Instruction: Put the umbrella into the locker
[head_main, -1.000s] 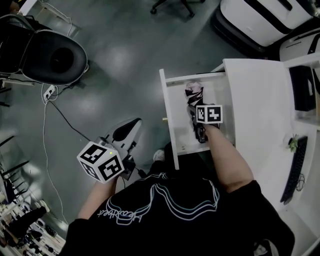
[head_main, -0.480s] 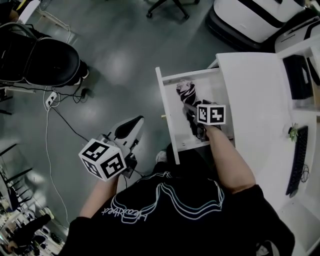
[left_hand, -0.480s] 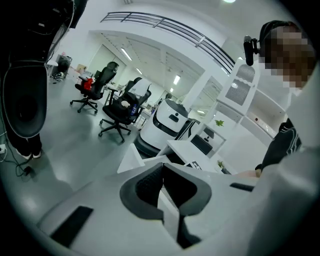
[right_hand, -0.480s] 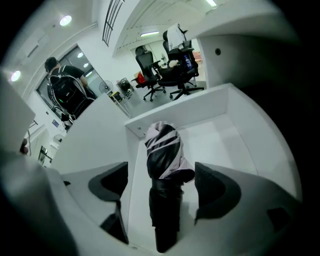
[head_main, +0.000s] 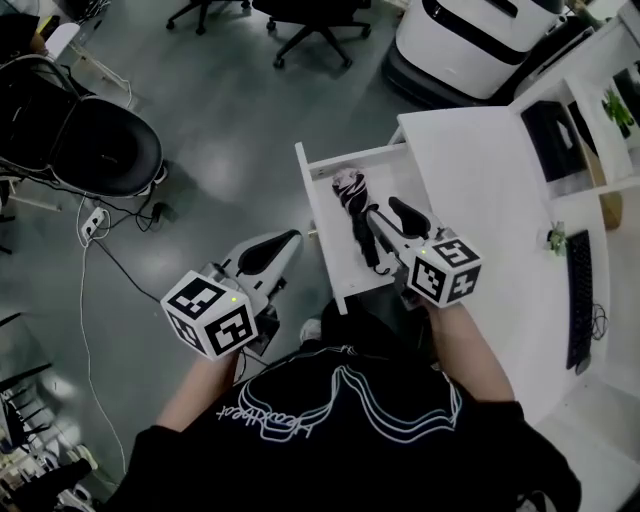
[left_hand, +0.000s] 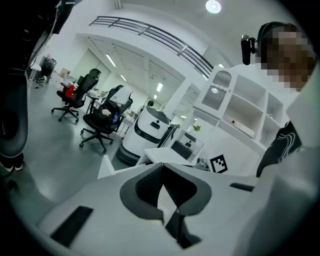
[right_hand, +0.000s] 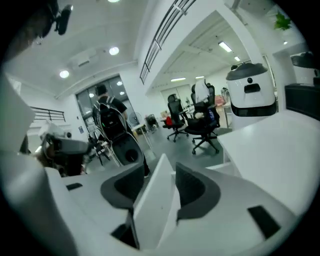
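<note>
Head view shows the umbrella (head_main: 355, 215) lying folded inside the open drawer (head_main: 321, 245), which is pulled out from the white bench (head_main: 470, 170) and appears to serve as the locker. The umbrella lies along the drawer floor and appears to sit clear of the side walls. The right gripper (head_main: 388, 212) hangs above the drawer, over the umbrella and apart from it. Its jaws are spread and closing with nothing pinched; in the right gripper view only the white front wall of the drawer shows through the gap, and it appears to lie beyond the pads. The left gripper (head_main: 285, 243) is held over the floor, well apart from the drawer front, with its jaws pressed together at the tips and empty. Placement looks done, and closing the drawer is the likely remaining step. Risks from here:

- The drawer may jam if the umbrella's strap or handle end rides up over a wall when the drawer is pushed.
- The right jaws may snag the umbrella and pull it back out if they come down while closing.
- An off-centre push on the front wall could skew the drawer on its runners.
- A hard shove could slide the umbrella against the back wall.
</note>
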